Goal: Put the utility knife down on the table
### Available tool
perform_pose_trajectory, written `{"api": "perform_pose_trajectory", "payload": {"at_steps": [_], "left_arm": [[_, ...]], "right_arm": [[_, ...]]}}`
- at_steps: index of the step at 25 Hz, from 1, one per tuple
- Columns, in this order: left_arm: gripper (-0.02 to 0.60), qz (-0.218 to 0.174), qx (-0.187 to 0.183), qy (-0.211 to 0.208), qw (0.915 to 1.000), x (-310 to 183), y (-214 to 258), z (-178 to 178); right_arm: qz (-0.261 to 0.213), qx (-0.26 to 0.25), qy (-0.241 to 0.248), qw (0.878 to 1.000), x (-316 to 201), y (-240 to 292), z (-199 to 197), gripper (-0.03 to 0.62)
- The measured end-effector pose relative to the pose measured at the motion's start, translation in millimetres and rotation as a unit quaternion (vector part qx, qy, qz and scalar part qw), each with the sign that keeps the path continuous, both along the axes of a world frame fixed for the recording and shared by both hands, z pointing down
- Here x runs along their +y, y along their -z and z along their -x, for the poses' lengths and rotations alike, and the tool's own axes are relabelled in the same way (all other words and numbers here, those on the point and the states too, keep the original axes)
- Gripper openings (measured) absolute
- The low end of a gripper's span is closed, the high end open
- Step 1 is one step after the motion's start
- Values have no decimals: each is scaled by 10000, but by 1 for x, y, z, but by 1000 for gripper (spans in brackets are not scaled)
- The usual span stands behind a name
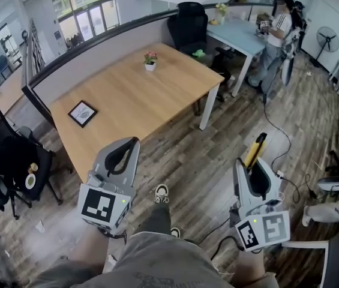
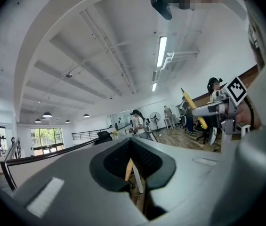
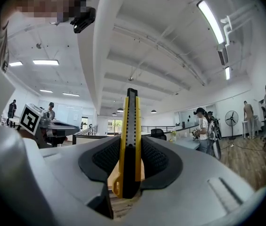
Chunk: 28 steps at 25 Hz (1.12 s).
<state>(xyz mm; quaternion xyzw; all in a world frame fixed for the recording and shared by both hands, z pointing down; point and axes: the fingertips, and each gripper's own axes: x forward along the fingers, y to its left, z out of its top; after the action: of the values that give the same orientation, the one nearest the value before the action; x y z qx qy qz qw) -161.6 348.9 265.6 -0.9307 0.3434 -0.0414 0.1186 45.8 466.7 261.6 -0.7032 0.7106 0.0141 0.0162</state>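
A yellow and black utility knife (image 1: 256,150) stands between the jaws of my right gripper (image 1: 250,165), which is shut on it, the blade end sticking out past the fingertips. In the right gripper view the knife (image 3: 129,121) runs straight up the middle, pressed between the black pads (image 3: 158,159). This gripper hangs over the wood floor, right of the light wooden table (image 1: 157,104). My left gripper (image 1: 134,143) is near the table's front edge, its fingertips touching, nothing held. In the left gripper view the left gripper (image 2: 132,142) shows its pads meeting at the tips.
On the table stand a small potted plant (image 1: 150,60) and a dark framed picture (image 1: 82,113). Black office chairs sit at the left (image 1: 10,155) and behind the table (image 1: 190,23). A person (image 1: 277,32) stands by a pale table at the back right. Cables (image 1: 283,143) trail across the floor.
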Motion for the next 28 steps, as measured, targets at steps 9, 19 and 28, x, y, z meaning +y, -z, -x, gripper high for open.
{"api": "perform_pose_trajectory", "payload": {"at_steps": [9, 19, 28], "left_arm": [[2, 115, -88, -21, 9999, -82, -14, -35], [2, 361, -125, -283, 9989, -216, -21, -77], [2, 591, -99, -284, 9978, -350, -31, -89]], "right_arm": [[208, -6, -9, 9998, -83, -10, -35, 137], [497, -199, -74, 9985, -217, -15, -66, 137], [708, -55, 2, 9975, -358, -22, -73, 137]]}}
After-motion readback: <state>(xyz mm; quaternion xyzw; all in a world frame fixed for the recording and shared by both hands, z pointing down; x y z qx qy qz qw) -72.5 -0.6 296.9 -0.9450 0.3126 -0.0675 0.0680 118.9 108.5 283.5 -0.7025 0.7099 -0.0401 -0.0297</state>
